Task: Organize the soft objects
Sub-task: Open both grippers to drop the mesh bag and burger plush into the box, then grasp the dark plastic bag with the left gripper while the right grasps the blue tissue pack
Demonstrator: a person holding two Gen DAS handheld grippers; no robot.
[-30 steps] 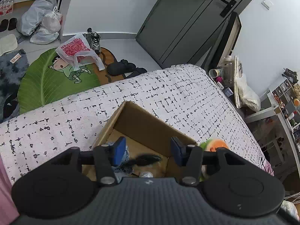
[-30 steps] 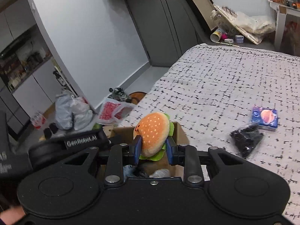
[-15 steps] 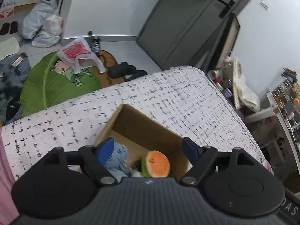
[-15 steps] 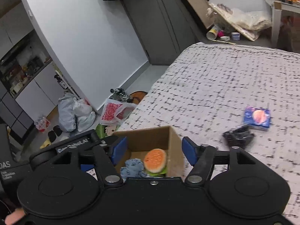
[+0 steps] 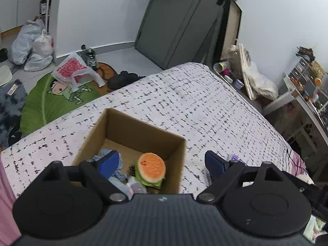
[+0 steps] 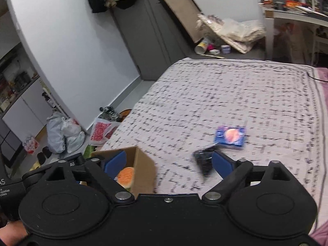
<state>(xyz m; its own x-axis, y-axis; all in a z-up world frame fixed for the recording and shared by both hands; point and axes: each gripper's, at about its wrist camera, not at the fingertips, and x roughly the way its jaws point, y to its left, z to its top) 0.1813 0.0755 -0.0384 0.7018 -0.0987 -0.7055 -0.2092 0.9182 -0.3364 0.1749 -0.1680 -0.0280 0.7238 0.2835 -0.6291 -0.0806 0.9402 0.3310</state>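
While both pairs of jaws are opening wide with nothing held, the left gripper (image 5: 162, 161) hangs over the cardboard box (image 5: 133, 127) near the bed's (image 5: 205, 102) foot edge, where the burger plush (image 5: 151, 169) lies beside a blue knitted toy (image 5: 121, 172). The right gripper (image 6: 169, 162) hangs above the bedspread, a black bagged item (image 6: 203, 161) and blue packet (image 6: 230, 136) lying mid-bed.

Only readable text: "AS" cut off at the frame edge, on the black device body (image 6: 6, 186) at the near left of the right wrist view; smaller print under it too blurred to read.
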